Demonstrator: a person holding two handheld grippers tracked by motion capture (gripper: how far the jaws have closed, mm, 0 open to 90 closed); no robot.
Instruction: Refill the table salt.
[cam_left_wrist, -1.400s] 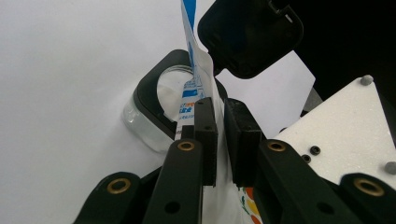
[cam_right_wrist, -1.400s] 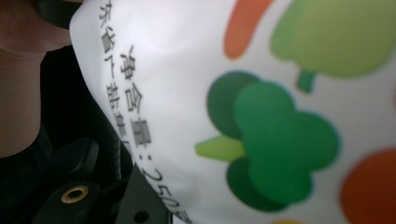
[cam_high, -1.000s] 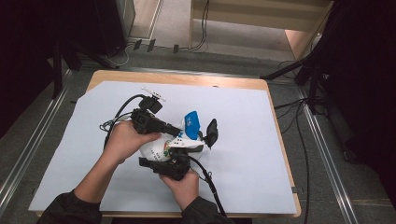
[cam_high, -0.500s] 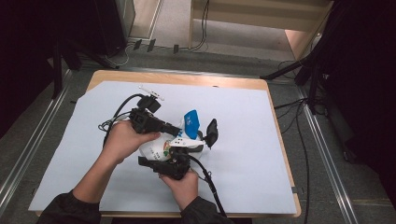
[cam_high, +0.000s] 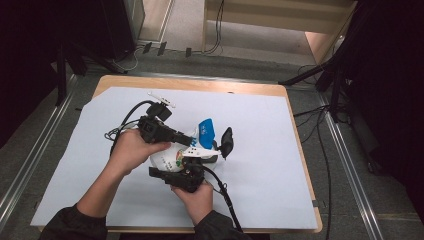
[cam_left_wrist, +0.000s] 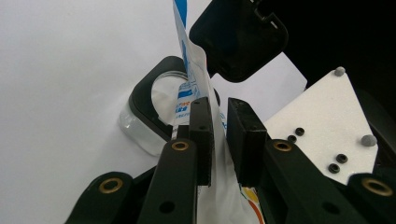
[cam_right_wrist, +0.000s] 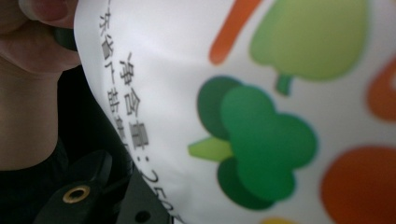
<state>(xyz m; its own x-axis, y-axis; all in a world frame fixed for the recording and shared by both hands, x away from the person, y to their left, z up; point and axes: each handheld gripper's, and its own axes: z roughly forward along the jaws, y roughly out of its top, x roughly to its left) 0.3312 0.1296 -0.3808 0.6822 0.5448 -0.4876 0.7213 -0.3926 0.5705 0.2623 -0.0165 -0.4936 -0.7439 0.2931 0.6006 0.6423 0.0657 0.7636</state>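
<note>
While you hold the white pouch (cam_high: 172, 159) just below the middle of the high view, over the tabletop (cam_high: 260, 165), your left tongs (cam_left_wrist: 218, 140) pinch its thin blue-and-white top edge, jaws nearly together with the film between them. The right tongs (cam_high: 192, 167) sit against the pouch's printed belly; their jaws are covered, so I cannot tell whether they clamp it or merely brace it.

A clear container with a black rim (cam_left_wrist: 154, 114) and its raised black lid (cam_left_wrist: 240, 37) lie just beyond the pouch's mouth. I'd judge the main risk to be the slick film sliding out of that narrow pinch, or the pouch tilting wide of the container and spilling on the white sheet (cam_high: 75, 165).

Whether the pouch is already open is hidden, and the print on it is blurred in the right gripper view.
</note>
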